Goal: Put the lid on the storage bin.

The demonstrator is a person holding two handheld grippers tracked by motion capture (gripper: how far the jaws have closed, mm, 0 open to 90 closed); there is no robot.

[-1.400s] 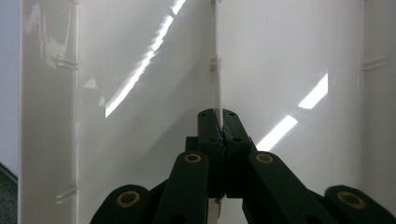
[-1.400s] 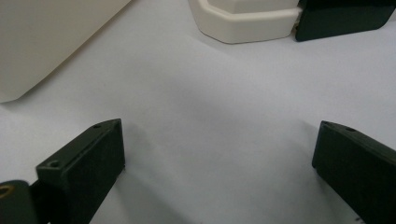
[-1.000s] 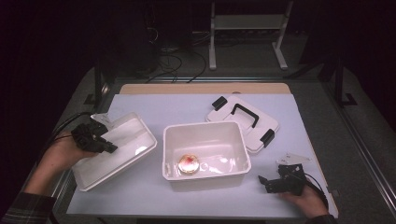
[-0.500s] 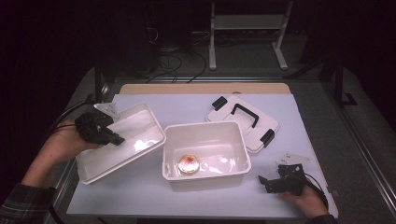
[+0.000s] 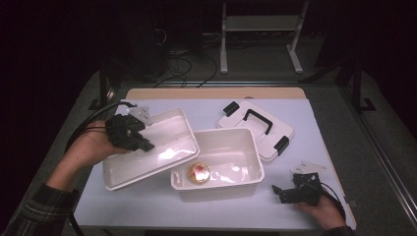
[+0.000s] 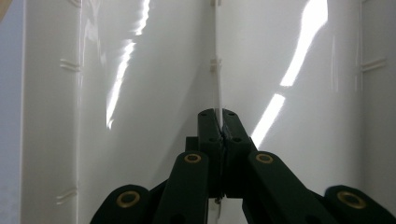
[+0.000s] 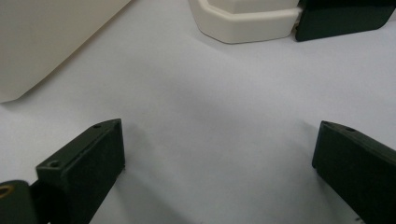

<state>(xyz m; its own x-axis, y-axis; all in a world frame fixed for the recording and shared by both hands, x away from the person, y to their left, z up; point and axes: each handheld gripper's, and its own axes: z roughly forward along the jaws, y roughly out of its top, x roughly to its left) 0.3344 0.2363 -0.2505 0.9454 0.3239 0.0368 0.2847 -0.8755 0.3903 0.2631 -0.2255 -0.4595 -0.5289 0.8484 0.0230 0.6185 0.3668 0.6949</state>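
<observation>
The shallow white plastic tray (image 5: 162, 147), deep white plastic bin (image 5: 221, 167) and black-handled white lid (image 5: 255, 129) sit on a pale lilac tabletop (image 5: 196, 105); both tools are black.

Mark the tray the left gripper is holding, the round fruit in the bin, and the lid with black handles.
tray (image 5: 167, 142), high view, on its shiny inner floor.
round fruit (image 5: 198, 172), high view, on its top.
lid (image 5: 246, 129), high view, on the white panel beside its black handle.

The high view looks forward and down over the whole pale grey table (image 5: 216, 105). The left gripper view sits close against a glossy white plastic tray (image 6: 140, 93), seen left of centre from above (image 5: 162, 142). The right gripper view skims low over the tabletop (image 7: 210, 116).
</observation>
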